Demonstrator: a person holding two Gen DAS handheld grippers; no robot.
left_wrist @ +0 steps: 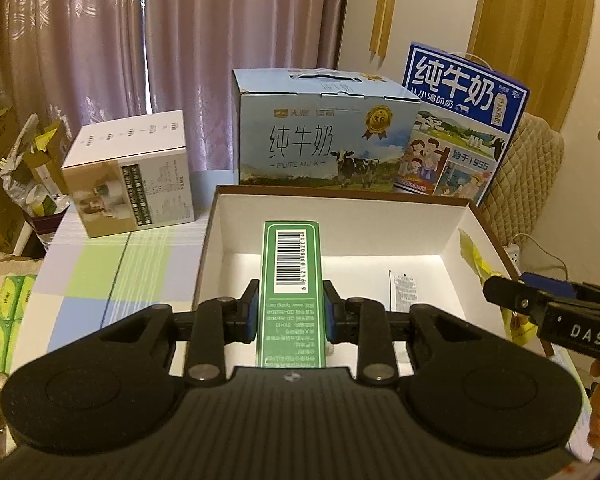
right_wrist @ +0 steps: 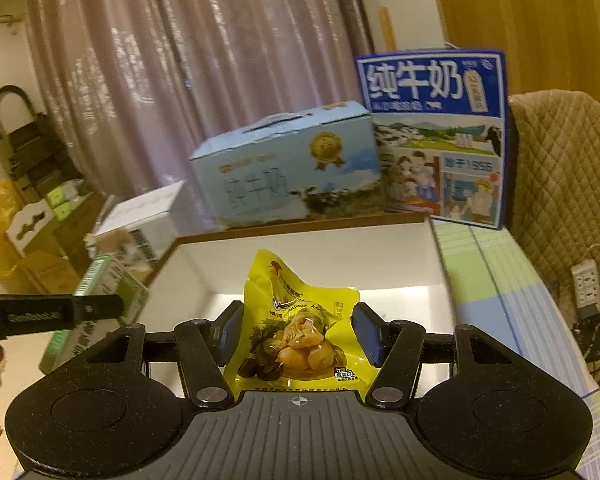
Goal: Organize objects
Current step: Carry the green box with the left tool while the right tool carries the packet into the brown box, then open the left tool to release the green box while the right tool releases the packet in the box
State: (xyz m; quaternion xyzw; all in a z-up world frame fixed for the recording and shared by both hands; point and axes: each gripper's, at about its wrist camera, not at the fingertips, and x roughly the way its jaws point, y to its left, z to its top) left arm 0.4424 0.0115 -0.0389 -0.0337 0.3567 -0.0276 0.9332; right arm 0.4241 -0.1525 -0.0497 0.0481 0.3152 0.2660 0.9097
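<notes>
Left hand-held gripper [left_wrist: 290,312]: blue pads pinching a green carton [left_wrist: 291,288] on both long sides, barcode face up, carton held over the open white box [left_wrist: 340,236], near its left wall.

Right hand-held gripper [right_wrist: 298,334]: fingers spread, a gap showing on each side between the pads and a yellow snack pouch [right_wrist: 296,328]. Pouch sits between the fingers, over the box interior; cannot tell whether it rests on the box floor.

A small white sachet [left_wrist: 400,288] lies flat on the box floor, right of the carton.

Box stands on a checked counter [left_wrist: 112,264]. Behind it: light blue milk case [left_wrist: 320,140], dark blue milk case [left_wrist: 460,120] just beside it, white appliance box [left_wrist: 136,176] well left. Pink curtain [left_wrist: 160,32] at back.
</notes>
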